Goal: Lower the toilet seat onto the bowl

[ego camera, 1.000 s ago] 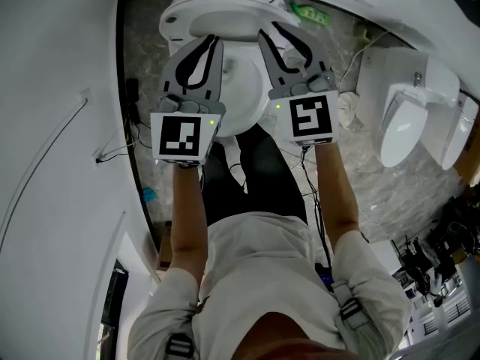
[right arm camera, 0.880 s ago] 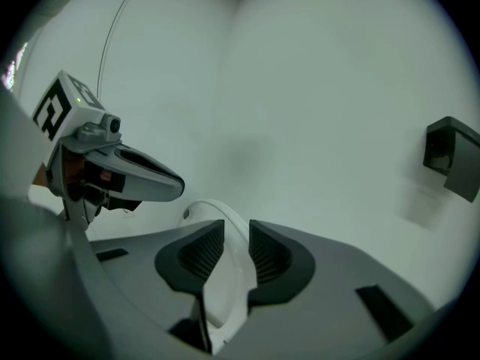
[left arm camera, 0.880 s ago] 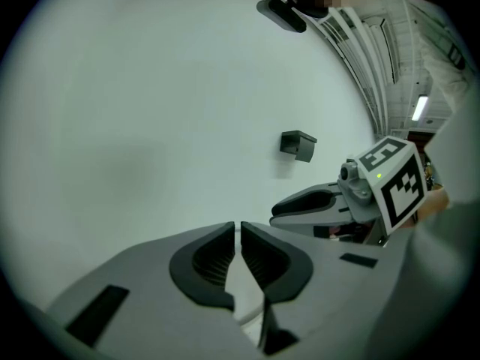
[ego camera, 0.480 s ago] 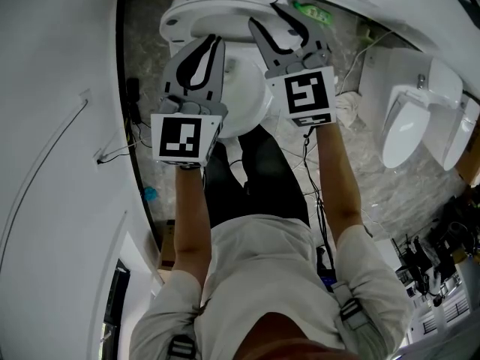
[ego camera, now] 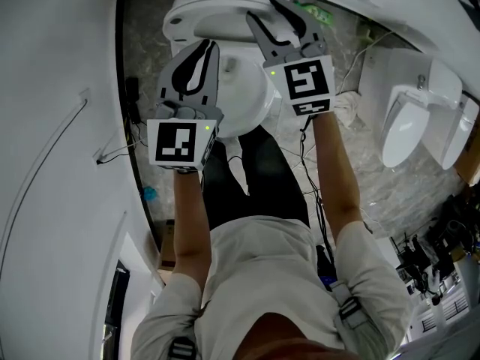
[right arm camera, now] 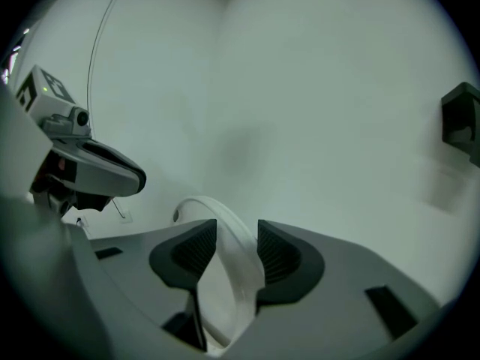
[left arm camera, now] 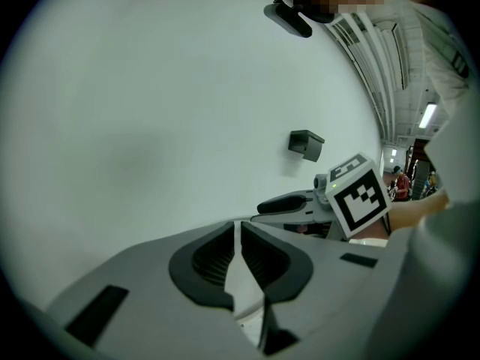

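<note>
Toilet seat (right arm camera: 223, 250) is found raised off the bowl (ego camera: 238, 100), standing on edge at the far end of the toilet. In the right gripper view its white rim is seen as a narrow curved band. It rises from between the jaws and arches up and to the left, so the long axis runs roughly upward, away from the bowl.

Right gripper (ego camera: 264, 10) is set at the seat's edge with the rim between its pads (right arm camera: 279, 255). The jaws are opening, a gap is seen beside the left pad, and the rim is not pinched. Left gripper (ego camera: 202, 47) is held near the bowl's left rim, jaws closed together on nothing (only a pale sliver shows through the slit).

Hard to make out:
- In the head view, seat and lid cannot be told apart, both being white and partly covered by the right gripper's fingers.
- In the right gripper view, the seat's lower part is cut off by the gripper body.

A second toilet (ego camera: 401, 130) is noted well to the right. Cables (ego camera: 311, 163) are seen on the floor (ego camera: 360, 178).
</note>
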`<state>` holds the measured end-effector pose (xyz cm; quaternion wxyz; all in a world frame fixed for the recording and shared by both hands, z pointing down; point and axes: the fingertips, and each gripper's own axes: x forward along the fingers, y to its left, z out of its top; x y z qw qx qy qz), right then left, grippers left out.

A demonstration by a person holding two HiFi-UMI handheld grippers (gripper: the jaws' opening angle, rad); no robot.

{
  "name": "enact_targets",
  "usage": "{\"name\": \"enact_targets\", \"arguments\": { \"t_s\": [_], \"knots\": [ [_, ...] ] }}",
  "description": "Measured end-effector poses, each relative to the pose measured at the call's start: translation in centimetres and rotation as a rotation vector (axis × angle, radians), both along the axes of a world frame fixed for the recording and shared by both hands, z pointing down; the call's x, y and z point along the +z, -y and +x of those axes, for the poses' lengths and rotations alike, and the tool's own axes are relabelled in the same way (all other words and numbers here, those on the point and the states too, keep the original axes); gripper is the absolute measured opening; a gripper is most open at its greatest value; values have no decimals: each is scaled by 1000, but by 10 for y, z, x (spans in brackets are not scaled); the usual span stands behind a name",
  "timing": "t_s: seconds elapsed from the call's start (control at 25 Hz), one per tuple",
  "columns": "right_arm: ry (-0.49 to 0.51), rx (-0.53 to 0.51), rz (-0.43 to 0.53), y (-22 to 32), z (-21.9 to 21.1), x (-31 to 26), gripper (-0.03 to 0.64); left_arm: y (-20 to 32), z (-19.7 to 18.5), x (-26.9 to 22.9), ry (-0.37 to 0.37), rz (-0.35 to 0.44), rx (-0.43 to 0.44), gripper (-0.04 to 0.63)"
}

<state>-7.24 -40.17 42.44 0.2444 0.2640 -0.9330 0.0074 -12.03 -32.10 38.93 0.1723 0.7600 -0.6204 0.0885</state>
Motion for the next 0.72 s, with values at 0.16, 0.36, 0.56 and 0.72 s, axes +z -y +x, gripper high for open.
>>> {"name": "enact_targets", "arguments": {
  "t_s": [0.16, 0.36, 0.56, 0.72],
  "knots": [
    [20, 24, 1, -2, 1, -1, 189, -4, -3, 0, -4, -5, -1, 26],
    [25, 33, 17, -7, 2, -2, 198, -7, -3, -1, -6, -2, 0, 26],
    [21, 48, 25, -11, 3, -2, 199, -13, -4, -3, -7, -2, 5, 26],
    [22, 58, 30, -12, 4, -2, 199, -16, -5, -3, -8, -2, 7, 26]
  ]
}}
